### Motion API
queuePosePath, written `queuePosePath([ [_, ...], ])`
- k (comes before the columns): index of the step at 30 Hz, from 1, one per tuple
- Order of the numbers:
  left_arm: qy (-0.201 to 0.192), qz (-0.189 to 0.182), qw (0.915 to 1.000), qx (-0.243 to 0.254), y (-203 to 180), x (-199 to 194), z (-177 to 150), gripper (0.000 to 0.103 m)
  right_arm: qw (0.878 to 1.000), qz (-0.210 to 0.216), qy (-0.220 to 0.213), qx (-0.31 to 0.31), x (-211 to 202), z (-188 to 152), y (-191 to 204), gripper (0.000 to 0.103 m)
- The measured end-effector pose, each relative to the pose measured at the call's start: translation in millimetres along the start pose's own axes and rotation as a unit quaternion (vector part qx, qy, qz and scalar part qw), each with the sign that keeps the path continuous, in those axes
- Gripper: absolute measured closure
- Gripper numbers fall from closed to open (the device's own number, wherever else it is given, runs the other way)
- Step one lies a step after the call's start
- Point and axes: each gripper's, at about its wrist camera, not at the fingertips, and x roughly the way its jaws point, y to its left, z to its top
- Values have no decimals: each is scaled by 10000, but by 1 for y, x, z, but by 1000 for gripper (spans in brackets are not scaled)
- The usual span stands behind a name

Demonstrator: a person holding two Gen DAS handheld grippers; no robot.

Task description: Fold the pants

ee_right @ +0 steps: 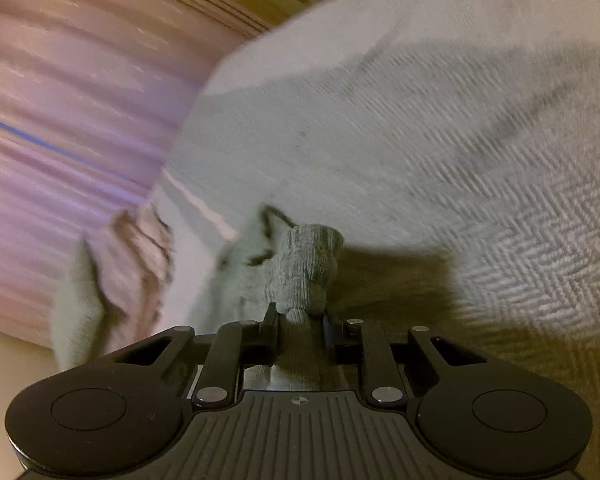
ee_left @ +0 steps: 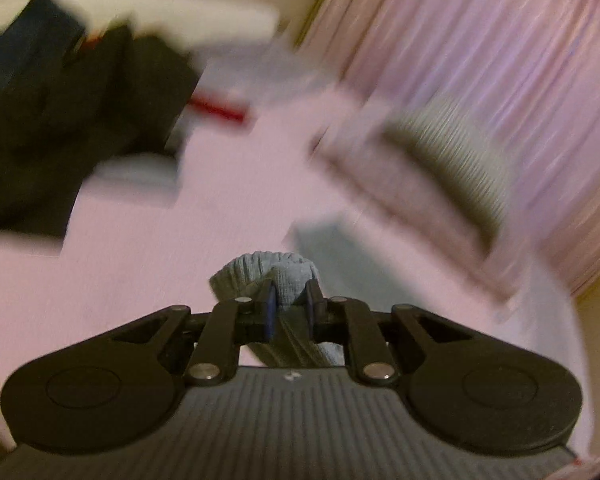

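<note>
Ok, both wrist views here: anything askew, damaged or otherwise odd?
Nothing damaged or spilled. Both views are motion-blurred. The left gripper and the right gripper each pinch a bunched fold of the grey pants. A dark clothes pile sits untidily on the pink bed sheet.

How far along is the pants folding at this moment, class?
Done: both grips are made. The left gripper pinches a bunch of the grey pants, and the right gripper clamps another bunch. In hand: the cloth hangs lifted off the pink bed sheet. Left: no finished fold shows; the pants look bunched.
</note>
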Motion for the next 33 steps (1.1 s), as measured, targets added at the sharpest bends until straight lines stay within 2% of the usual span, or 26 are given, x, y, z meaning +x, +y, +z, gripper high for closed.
queuePosePath([
  [3,-339,-231,9992,-19,9,-16,33,91,9995,262,-159,-46,-38,-8,13,87],
  [6,-142,-70,9998,-88,47,-7,20,91,9988,343,-206,-277,-69,-33,10,87],
  [8,290,188,9992,-216,89,15,-17,91,9996,123,-123,-213,-69,-55,-6,87],
  [9,564,485,9969,-254,115,33,-43,91,9998,-127,-19,-168,-64,-69,-22,87],
  [10,849,819,9925,-317,139,51,-66,91,9993,-354,80,-118,-60,-79,-37,87],
  [12,1505,1461,9755,-658,189,83,-111,91,9956,-864,330,158,-46,-106,-76,86],
  [13,1569,1467,9729,-854,207,87,-127,85,9932,-1081,354,244,-41,-119,-90,85],
  [14,1440,1417,9746,-967,216,85,-134,81,9932,-1092,219,333,-41,-126,-95,85],
  [16,1204,1356,9790,-935,212,72,-135,81,9934,-1044,85,461,-43,-126,-93,81],
  [18,1121,1313,9831,-609,204,56,-125,78,9938,-1085,195,135,-45,-116,-82,71],
  [19,1052,1258,9849,-560,203,48,-122,72,9937,-1095,229,-17,-47,-112,-78,66],
  [20,915,1232,9865,-569,202,40,-120,57,9940,-1066,219,-105,-50,-109,-75,53],
  [21,776,1267,9866,-674,201,38,-119,49,9947,-1009,185,-86,-52,-107,-75,43],
  [22,831,1362,9844,-745,201,44,-123,43,9943,-1042,232,-76,-52,-109,-76,41],
  [23,1080,1547,9798,-668,203,54,-125,51,9893,-1376,461,-126,-47,-109,-79,40],
  [24,1422,1845,9716,-409,196,62,-130,55,9820,-1733,726,-209,-43,-109,-80,40],
  [25,1579,2003,9668,-175,189,63,-130,58,9796,-1803,841,-283,-46,-108,-79,40],
  [27,1386,2012,9697,91,168,53,-119,56,9737,-2071,773,-553,-68,-94,-69,39],
  [28,1247,1947,9728,111,158,47,-111,52,9729,-2085,702,-711,-76,-86,-64,39],
  [30,1097,1813,9771,216,137,52,-87,48,9728,-1944,586,-1111,-86,-60,-45,39],
  [33,921,1508,9817,703,92,91,-56,47,9795,-1454,282,-1368,-67,-14,-14,39],
])
